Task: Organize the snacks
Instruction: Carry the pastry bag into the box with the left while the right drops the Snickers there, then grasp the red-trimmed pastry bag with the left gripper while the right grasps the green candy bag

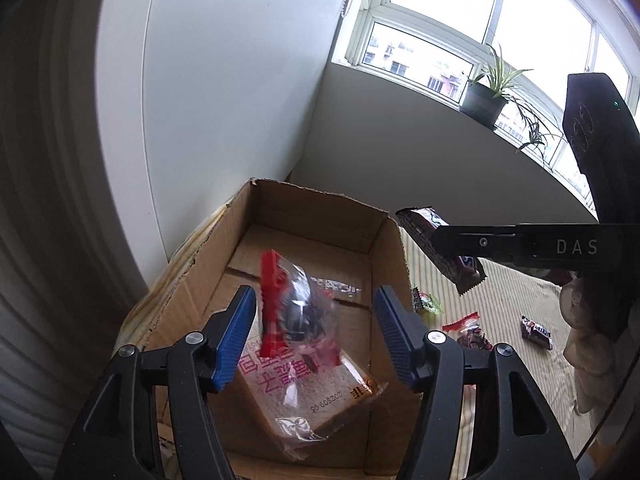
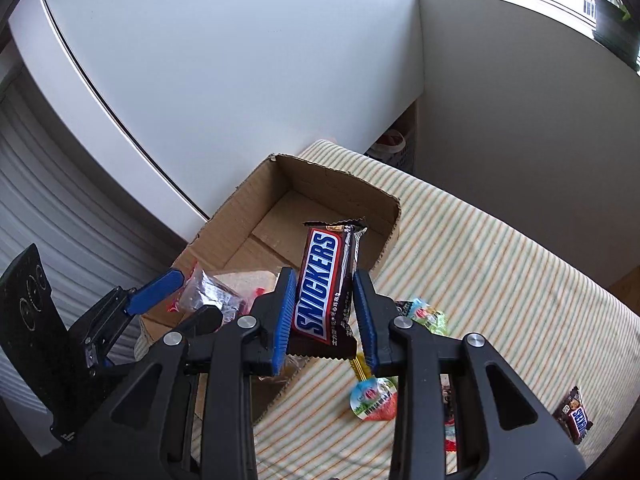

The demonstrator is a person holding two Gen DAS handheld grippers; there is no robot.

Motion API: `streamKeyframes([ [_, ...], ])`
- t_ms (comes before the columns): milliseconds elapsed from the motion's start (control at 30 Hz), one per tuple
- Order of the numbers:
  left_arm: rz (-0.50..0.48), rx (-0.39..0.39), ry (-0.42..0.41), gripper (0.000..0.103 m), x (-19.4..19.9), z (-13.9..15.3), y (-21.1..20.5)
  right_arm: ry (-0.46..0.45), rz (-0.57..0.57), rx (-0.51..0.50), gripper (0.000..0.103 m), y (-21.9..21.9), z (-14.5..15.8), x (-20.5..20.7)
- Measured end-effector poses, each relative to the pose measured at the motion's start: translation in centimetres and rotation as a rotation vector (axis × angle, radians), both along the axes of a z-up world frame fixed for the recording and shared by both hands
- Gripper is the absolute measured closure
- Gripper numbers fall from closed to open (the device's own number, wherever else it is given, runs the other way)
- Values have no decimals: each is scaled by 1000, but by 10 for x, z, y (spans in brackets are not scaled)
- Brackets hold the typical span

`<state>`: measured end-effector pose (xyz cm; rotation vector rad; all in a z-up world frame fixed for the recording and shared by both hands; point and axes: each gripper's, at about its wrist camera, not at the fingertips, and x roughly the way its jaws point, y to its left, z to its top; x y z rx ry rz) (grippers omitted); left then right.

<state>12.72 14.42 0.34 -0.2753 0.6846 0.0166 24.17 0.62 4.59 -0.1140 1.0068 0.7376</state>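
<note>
An open cardboard box [image 1: 200, 264] [image 2: 236, 216] stands on a striped cloth. In it lie a wrapped bread slice [image 1: 320, 392] and on top a clear bag with a red strip [image 1: 292, 304], also seen in the right wrist view [image 2: 208, 292]. My left gripper [image 1: 316, 336] is open and empty just above that bag. My right gripper [image 2: 324, 312] is shut on a Snickers bar [image 2: 324, 284] and holds it in the air at the box's right side; the bar also shows in the left wrist view [image 1: 424, 228].
Loose snacks lie on the striped cloth [image 2: 500, 280]: a small Snickers [image 2: 574, 420] [image 1: 536, 332], a round jelly cup [image 2: 374, 398], a green candy [image 2: 430, 314] [image 1: 426, 302] and a red-topped bag [image 1: 466, 328]. A white wall stands behind the box. Potted plants [image 1: 490, 96] sit on the windowsill.
</note>
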Motion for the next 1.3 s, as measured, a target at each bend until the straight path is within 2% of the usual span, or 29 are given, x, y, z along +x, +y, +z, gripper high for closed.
streamKeyframes([
  [133,3,-7,-2,39,-1,0,4,-6,-3,7,70,11,-1,4],
  [200,3,-5,-2,39,-1,0,5,-15,-14,12,55,10,-1,6],
  [233,4,-4,-3,39,-2,0,5,-20,-16,14,54,9,-1,5],
  [567,-39,6,-26,39,-4,6,-12,-26,-62,5,53,-35,4,-6],
  [967,-154,11,-11,39,-5,6,-69,-25,-147,-21,53,-143,-2,-50],
  [1100,-204,6,18,39,0,2,-91,7,-159,-26,53,-180,-17,-68],
  [1300,-268,-5,90,39,14,-12,-121,66,-123,-75,53,-212,-55,-97],
])
